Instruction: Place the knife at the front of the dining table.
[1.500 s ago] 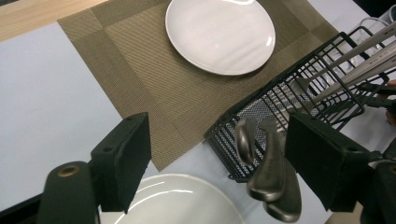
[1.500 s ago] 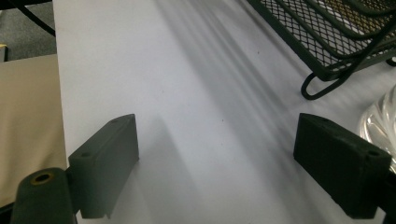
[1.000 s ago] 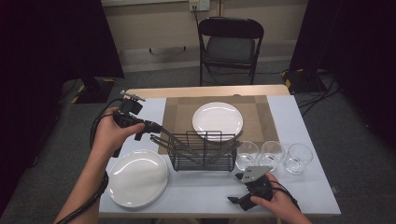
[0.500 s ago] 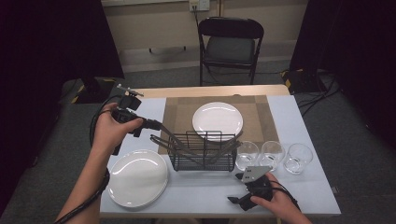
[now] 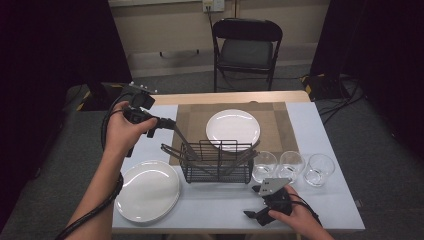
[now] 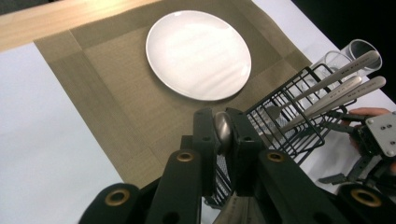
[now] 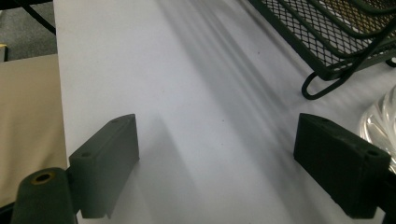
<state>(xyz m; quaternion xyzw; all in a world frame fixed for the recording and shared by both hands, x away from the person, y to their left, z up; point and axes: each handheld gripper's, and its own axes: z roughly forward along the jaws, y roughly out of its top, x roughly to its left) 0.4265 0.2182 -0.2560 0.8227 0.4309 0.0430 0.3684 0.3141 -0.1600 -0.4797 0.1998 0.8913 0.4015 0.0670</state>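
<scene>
My left gripper (image 5: 167,123) is held over the table's left side, level with the brown placemat (image 5: 195,120). Its jaws have just been closing and are shut on the rounded handle end of a metal utensil (image 6: 223,125). That utensil (image 5: 182,143) slants down into the black wire cutlery basket (image 5: 217,162). Several more handles (image 6: 336,88) stick out of the basket (image 6: 289,116). A white plate (image 5: 233,130) lies on the placemat beyond it. My right gripper (image 5: 251,201) rests on the table's front edge, open, with bare table between its jaws (image 7: 217,163).
A stack of white plates (image 5: 147,190) sits at the front left. Three clear glasses (image 5: 291,165) stand in a row right of the basket, close to my right hand. A black folding chair (image 5: 247,50) stands behind the table.
The left jaws have closed onto the utensil's handle, and the left hand has shifted slightly up and away. The right gripper has stayed where it was.
</scene>
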